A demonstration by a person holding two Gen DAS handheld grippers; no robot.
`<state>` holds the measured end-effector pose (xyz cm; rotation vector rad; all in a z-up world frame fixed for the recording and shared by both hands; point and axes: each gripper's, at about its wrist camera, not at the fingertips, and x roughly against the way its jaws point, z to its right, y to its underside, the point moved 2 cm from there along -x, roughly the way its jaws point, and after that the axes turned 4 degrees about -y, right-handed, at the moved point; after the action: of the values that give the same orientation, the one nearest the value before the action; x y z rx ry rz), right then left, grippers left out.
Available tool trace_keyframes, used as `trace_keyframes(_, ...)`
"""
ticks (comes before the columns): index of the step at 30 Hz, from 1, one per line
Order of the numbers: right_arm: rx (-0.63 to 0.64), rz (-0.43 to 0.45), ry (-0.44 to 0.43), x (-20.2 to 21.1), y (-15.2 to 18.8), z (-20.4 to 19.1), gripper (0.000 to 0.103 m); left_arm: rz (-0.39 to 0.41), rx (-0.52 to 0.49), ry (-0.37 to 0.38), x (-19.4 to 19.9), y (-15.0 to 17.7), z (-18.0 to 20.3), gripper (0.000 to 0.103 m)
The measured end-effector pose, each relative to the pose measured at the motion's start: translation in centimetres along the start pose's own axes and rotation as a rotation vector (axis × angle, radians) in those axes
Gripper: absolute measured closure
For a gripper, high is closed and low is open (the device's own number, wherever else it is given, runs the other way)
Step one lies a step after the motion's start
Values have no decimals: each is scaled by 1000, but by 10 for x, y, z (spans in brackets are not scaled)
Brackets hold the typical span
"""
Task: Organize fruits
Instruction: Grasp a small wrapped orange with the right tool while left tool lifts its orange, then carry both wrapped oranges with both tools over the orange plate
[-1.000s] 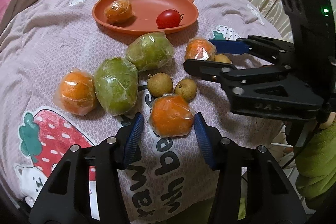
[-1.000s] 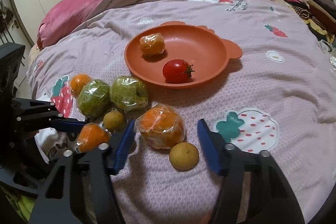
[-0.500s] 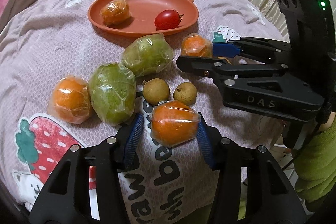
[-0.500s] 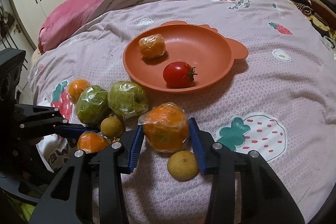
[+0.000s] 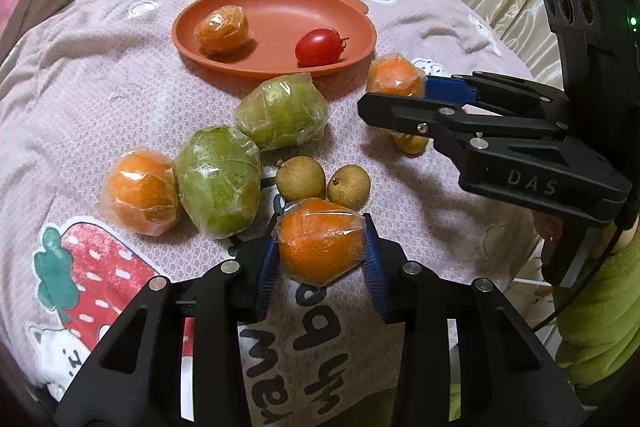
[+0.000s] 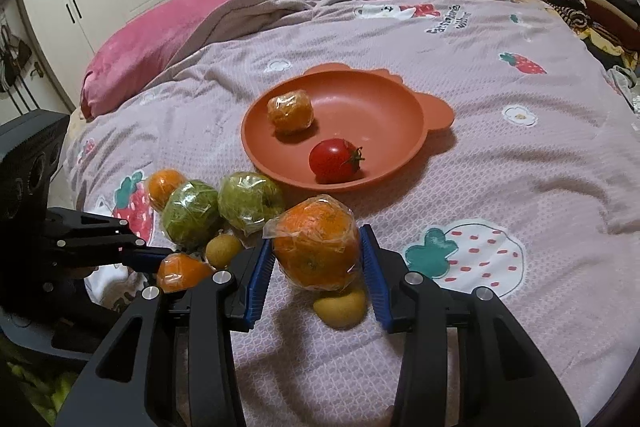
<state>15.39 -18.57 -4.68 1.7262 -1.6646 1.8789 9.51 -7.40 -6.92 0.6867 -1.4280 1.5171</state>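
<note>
Progress is partial: the orange plate (image 6: 436,115) on the bedspread (image 6: 520,167) holds one wrapped orange (image 6: 290,111) and a red tomato (image 6: 335,161); the rest of the fruit lies on the cover in front of it. The left gripper (image 5: 321,259) has just been closing and is now clamped on a wrapped orange (image 5: 320,241) low at the near edge of the group. The right gripper (image 6: 318,267) is clamped on a second wrapped orange (image 6: 316,243) beside the plate's near rim. Outstanding on the cover: two wrapped green fruits (image 5: 218,181), a further wrapped orange (image 5: 142,191), two small brown fruits (image 5: 301,179) and a yellowish one (image 6: 340,309) beneath the right gripper's load. The green fruits lie between the left gripper and the plate. The two tools work close together.
</note>
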Motion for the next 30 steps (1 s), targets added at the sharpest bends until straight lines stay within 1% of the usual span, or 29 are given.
trace_keyframes(6, -2, 22, 0, 11, -2, 0, 63, 34, 19, 3, 19, -2, -7, 73)
trace_keyframes(14, 2, 52, 4, 25, -9, 0, 63, 87, 28, -25, 41, -17, -13, 73)
trace_keyframes(30, 3, 84, 12, 39, -20, 5, 63, 126, 17, -51, 54, -39, -12, 73)
